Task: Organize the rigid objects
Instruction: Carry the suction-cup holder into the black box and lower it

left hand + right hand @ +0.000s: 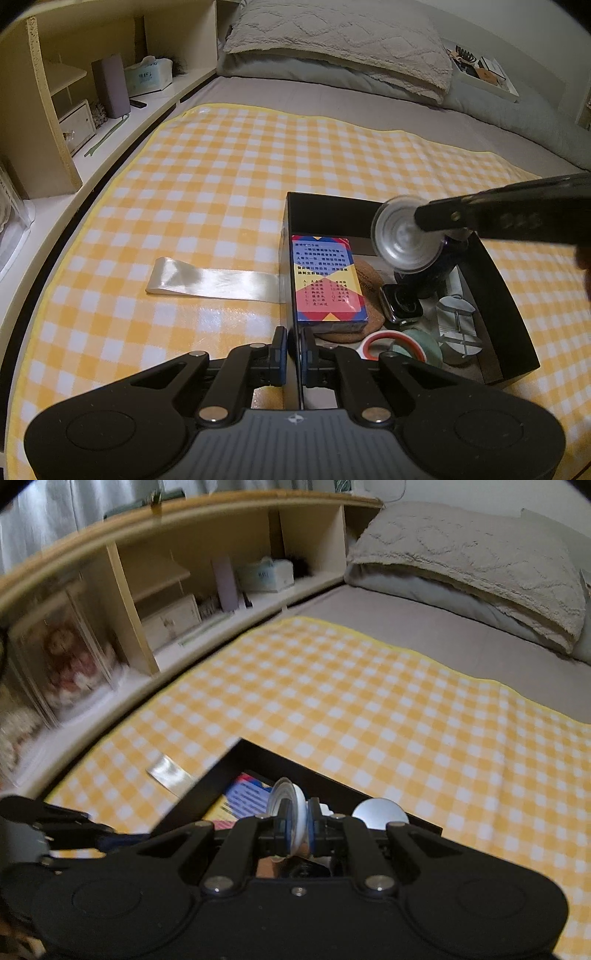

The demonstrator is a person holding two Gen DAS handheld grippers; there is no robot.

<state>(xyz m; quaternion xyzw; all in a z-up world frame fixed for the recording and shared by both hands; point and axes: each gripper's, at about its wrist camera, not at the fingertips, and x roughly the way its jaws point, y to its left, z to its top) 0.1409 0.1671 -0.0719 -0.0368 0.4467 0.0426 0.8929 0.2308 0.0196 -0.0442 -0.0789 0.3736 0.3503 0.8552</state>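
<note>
A black open box [506, 295] sits on the yellow checked blanket. Inside lie a colourful card pack [327, 280], a smartwatch [402, 304], a cork coaster [365, 273], tape rolls [384, 341] and small pieces. My left gripper [294, 349] is shut on the box's near-left wall. My right gripper [297, 825] is shut on a round clear disc [290, 805], which shows over the box in the left wrist view [404, 234]. A silver round lid [378, 812] lies beside it.
A clear flat plastic strip [210, 280] lies on the blanket left of the box. A shelf unit [92, 103] with a tissue box and purple block runs along the left. A pillow [332, 40] lies at the head of the bed.
</note>
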